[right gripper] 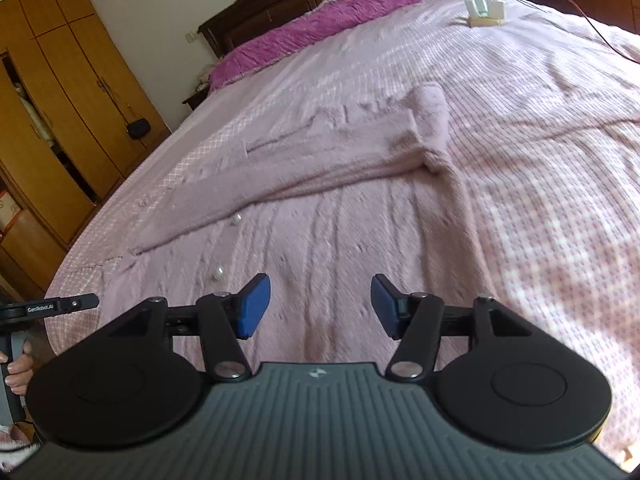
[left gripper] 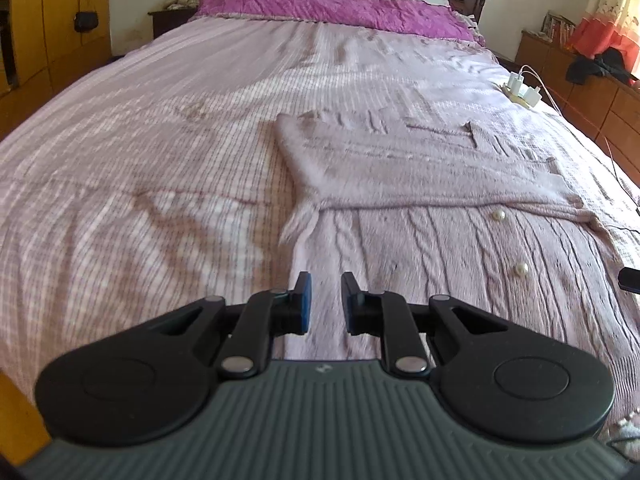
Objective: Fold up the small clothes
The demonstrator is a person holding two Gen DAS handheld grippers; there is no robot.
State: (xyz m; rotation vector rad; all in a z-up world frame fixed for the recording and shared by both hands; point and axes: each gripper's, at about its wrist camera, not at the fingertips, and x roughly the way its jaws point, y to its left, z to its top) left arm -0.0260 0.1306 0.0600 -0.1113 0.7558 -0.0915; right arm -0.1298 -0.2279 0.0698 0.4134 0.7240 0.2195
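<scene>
A pale pink cable-knit cardigan [left gripper: 440, 264] with pearl buttons [left gripper: 521, 268] lies flat on the checked pink bedspread [left gripper: 140, 160]. A sleeve [left gripper: 400, 168] is folded across its upper part. My left gripper [left gripper: 326, 280] hovers over the cardigan's near left edge, its blue pads a narrow gap apart with nothing between them. In the right wrist view the cardigan [right gripper: 320, 248] fills the middle, and my right gripper [right gripper: 320, 288] stands open wide above its lower body, holding nothing. The left gripper's finger [right gripper: 76, 303] and a hand [right gripper: 18, 364] show at that view's left edge.
A white power strip with chargers [left gripper: 520, 90] and a red cable lie on the bed's right side. A purple quilt [left gripper: 332, 8] and dark headboard are at the far end. A wooden wardrobe [right gripper: 60, 120] stands left, and a dresser [left gripper: 580, 92] right.
</scene>
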